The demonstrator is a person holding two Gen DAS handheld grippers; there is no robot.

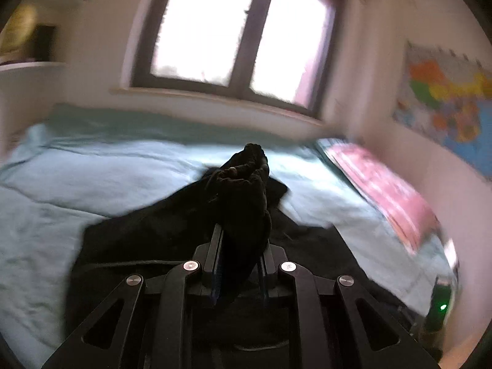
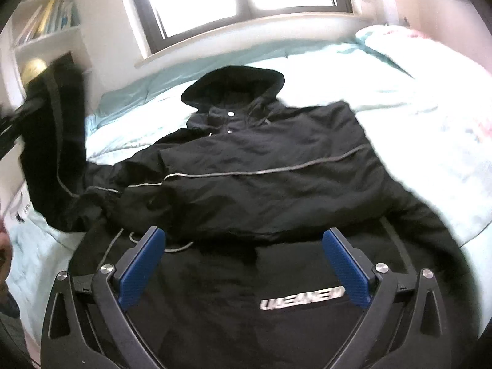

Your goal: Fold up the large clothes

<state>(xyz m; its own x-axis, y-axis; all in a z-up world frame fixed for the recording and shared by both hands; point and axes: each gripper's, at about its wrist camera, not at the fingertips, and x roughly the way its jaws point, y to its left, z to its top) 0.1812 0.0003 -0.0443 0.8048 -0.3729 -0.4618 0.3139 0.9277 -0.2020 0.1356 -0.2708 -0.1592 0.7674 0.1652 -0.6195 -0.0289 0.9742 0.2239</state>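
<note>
A large black hooded jacket (image 2: pixel 261 178) with grey piping lies spread on the light blue bed (image 2: pixel 384 70), hood toward the window. In the left wrist view my left gripper (image 1: pixel 240 233) is shut on a bunched black fold of the jacket (image 1: pixel 243 184), held up above the bed. The right wrist view shows that lifted sleeve (image 2: pixel 52 141) hanging at the far left. My right gripper (image 2: pixel 243 236) hovers open over the jacket's lower part, its blue pads (image 2: pixel 144 264) wide apart with nothing between them. A white logo (image 2: pixel 301 301) shows on the cloth below it.
A window (image 1: pixel 240 30) is behind the bed. A pink patterned cover (image 1: pixel 384 190) lies along the bed's right side by the wall, under a coloured map (image 1: pixel 449 107). White shelves with books (image 2: pixel 46 21) stand at the left. A hand (image 2: pixel 4 246) shows at the left edge.
</note>
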